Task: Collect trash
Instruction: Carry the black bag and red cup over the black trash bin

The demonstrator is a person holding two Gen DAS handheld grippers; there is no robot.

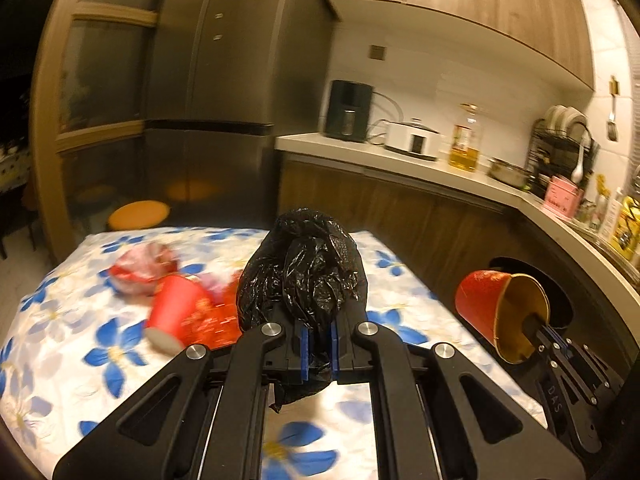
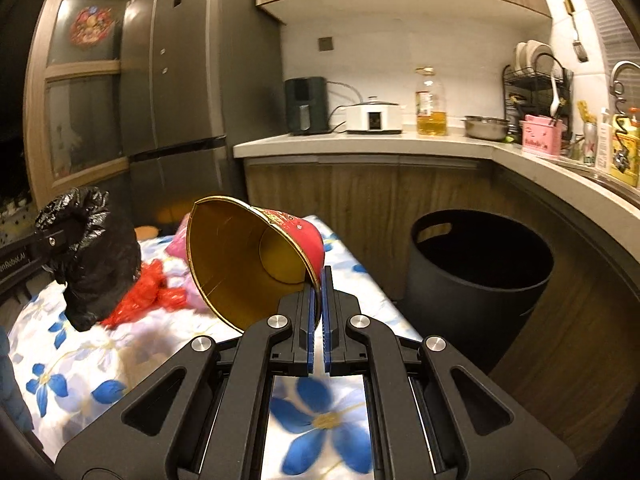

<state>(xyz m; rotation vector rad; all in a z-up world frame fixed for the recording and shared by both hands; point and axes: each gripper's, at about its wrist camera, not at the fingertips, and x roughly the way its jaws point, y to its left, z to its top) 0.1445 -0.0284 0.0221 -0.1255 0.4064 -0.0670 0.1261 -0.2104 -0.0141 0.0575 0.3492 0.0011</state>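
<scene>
My left gripper [image 1: 319, 334] is shut on a crumpled black plastic bag [image 1: 304, 268] and holds it above the flowered table [image 1: 80, 344]; the bag also shows in the right wrist view [image 2: 96, 256]. My right gripper [image 2: 320, 280] is shut on the rim of a red paper cup with a gold inside [image 2: 256, 256], tilted on its side above the table's right edge; it also shows in the left wrist view [image 1: 500, 312]. A second red cup [image 1: 176, 312] lies on the table beside red wrappers [image 1: 216, 320] and a red-and-white bundle [image 1: 142, 266].
A black trash bin [image 2: 476, 276] stands on the floor right of the table, below the curved counter [image 2: 360, 146]. The counter carries an oil bottle [image 2: 430, 104], a cooker, a steel bowl and a dish rack. A fridge [image 2: 180, 80] stands behind the table.
</scene>
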